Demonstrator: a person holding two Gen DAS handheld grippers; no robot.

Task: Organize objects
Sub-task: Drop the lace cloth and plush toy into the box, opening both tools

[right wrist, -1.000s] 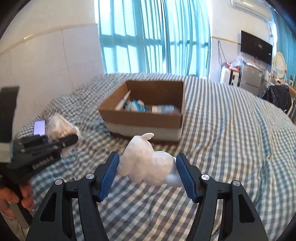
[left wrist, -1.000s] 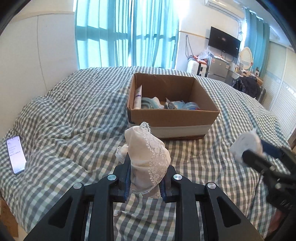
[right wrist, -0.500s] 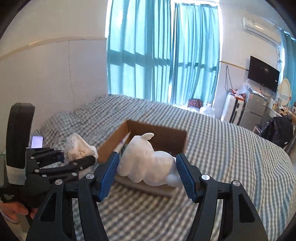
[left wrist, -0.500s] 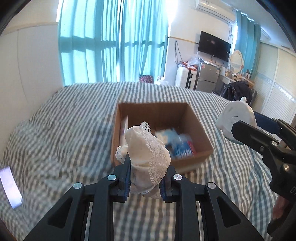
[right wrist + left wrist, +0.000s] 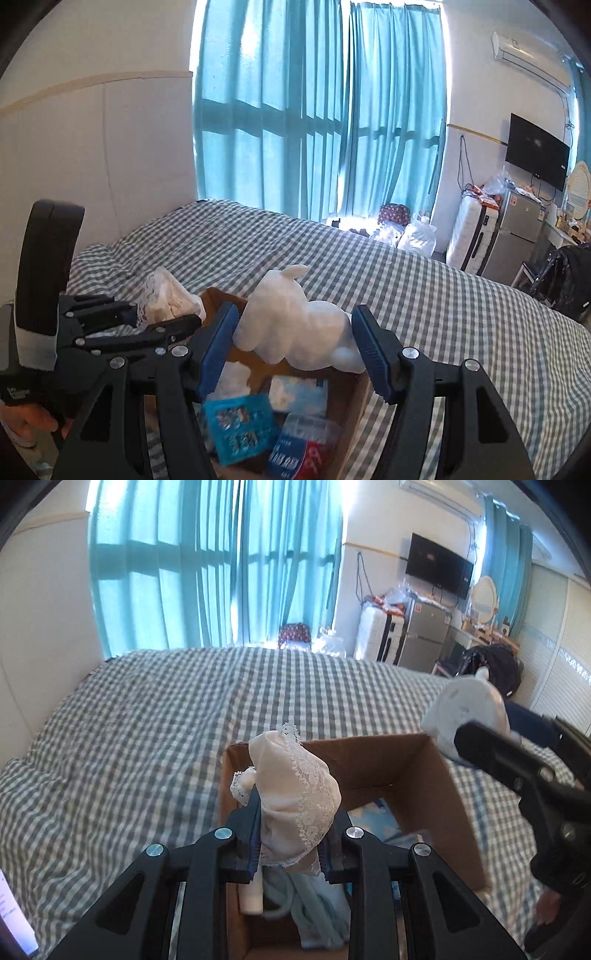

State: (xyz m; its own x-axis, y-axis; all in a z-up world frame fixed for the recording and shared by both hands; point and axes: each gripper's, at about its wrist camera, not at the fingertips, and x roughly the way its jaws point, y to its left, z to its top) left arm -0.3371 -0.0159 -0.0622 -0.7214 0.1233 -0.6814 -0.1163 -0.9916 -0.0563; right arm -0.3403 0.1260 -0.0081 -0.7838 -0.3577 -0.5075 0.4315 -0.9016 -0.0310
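A bedroom with teal curtains; a checked bed (image 5: 147,720) carries a cardboard box (image 5: 424,771) at lower centre. The left claw (image 5: 291,834) pinches a lace-trimmed cloth (image 5: 295,794); the right claw (image 5: 295,347) clamps a white plush toy (image 5: 291,317). A second ago both were short of the box; now they hang over it. Lower each well inside before letting go, clear of the rim.

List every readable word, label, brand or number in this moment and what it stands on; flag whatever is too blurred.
No text can be read with certainty.
Blue snack packet in the cardboard box: print blurred.
Blue and red packet beside it: large white characters, unreadable.
Left gripper body, right wrist view: small white lettering, too blurred.
Phone screen on the bed: lines too small.
Refrigerator sticker: too small.
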